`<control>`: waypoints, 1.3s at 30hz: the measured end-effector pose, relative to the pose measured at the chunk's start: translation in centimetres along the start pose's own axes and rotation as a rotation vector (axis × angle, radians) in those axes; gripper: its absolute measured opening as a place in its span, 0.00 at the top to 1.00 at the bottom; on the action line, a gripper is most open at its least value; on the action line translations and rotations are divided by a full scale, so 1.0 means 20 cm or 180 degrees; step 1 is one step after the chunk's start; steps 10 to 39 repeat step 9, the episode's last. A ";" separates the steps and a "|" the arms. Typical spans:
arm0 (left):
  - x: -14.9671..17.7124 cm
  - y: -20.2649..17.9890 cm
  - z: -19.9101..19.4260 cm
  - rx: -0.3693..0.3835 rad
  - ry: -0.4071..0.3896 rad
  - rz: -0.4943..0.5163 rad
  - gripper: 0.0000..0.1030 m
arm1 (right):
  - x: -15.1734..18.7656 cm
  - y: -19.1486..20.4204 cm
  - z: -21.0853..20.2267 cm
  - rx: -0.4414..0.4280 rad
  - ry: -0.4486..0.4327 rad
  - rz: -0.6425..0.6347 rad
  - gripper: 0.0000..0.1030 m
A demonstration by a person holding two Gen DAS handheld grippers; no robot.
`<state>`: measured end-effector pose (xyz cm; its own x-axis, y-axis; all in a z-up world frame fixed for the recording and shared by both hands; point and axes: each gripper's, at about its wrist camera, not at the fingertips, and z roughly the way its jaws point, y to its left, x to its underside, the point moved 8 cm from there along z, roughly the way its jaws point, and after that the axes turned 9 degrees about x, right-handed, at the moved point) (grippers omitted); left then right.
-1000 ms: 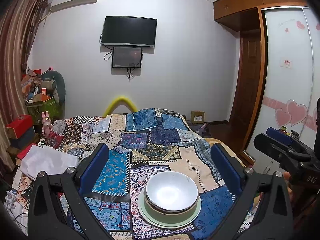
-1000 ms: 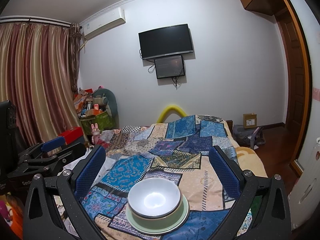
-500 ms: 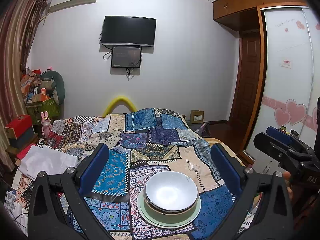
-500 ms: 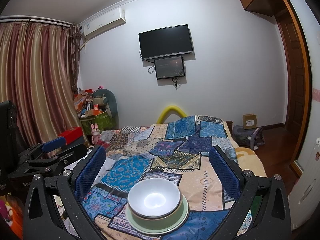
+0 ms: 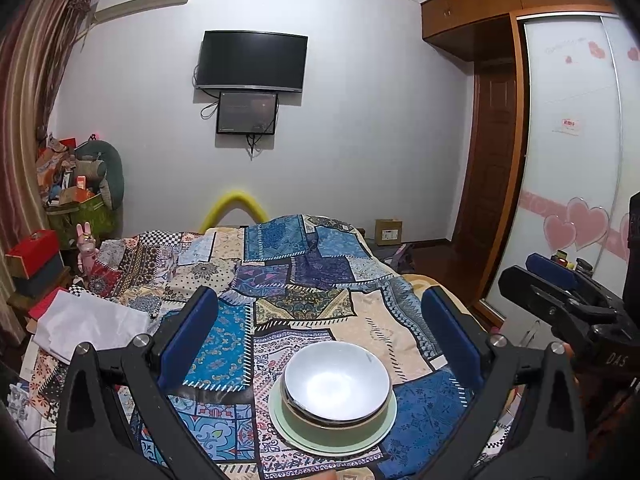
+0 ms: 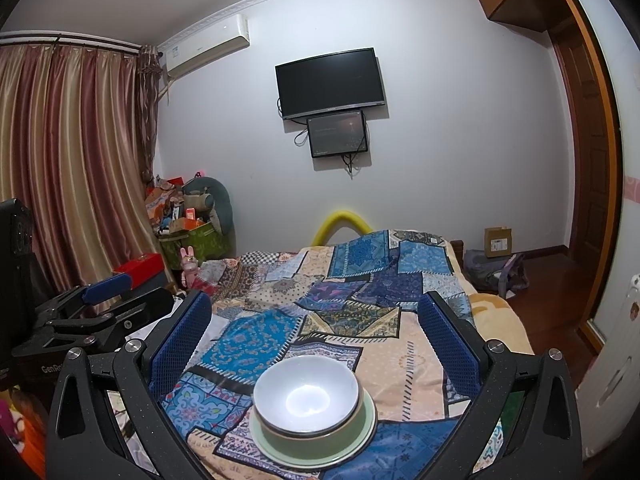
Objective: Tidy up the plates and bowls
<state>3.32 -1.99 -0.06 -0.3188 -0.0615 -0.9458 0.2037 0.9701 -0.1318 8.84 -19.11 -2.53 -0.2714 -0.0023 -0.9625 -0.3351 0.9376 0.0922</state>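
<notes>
Stack of dishes on bed (image 5: 384,320), near its foot end: white bowl (image 5: 337,380) nested in green bowl (image 5: 340,424) sitting on pale green plate (image 5: 292,436); same stack in right wrist view, white bowl (image 6: 306,394), green bowl (image 6: 320,440), plate (image 6: 280,456). Patchwork quilt (image 6: 360,292) under the stack, blue, beige and black patches. Left tongs (image 5: 320,340) wide open, blue pads either side of the stack, holding nothing, hovering above. Right tongs (image 6: 314,340) wide open too, empty, stack centred between the fingers and lower in frame. Right tongs (image 5: 560,296) also seen at right edge of left view, "DAS" printed in white on the black body, rest cut off. Left tongs (image 6: 104,304) at left edge of right view, "GenRo" readable, remainder hidden. Wall TV (image 5: 254,60) dark, smaller screen (image 5: 247,113) below it. Air conditioner (image 6: 208,46) with a small label, text too small to read. Cardboard box (image 6: 498,242) on floor with a white label, unreadable. Wardrobe door (image 5: 576,160) with pink hearts and a small red-lettered sticker, illegible.
</notes>
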 end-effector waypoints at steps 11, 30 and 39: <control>0.00 0.00 0.01 -0.0031 -0.0002 0.0023 0.00 | 0.01 0.00 0.01 0.0016 0.0030 0.0011 0.00; 0.00 0.00 0.01 -0.0031 -0.0002 0.0023 0.00 | 0.01 0.00 0.01 0.0016 0.0030 0.0011 0.00; 0.00 0.00 0.01 -0.0031 -0.0002 0.0023 0.00 | 0.01 0.00 0.01 0.0016 0.0030 0.0011 0.00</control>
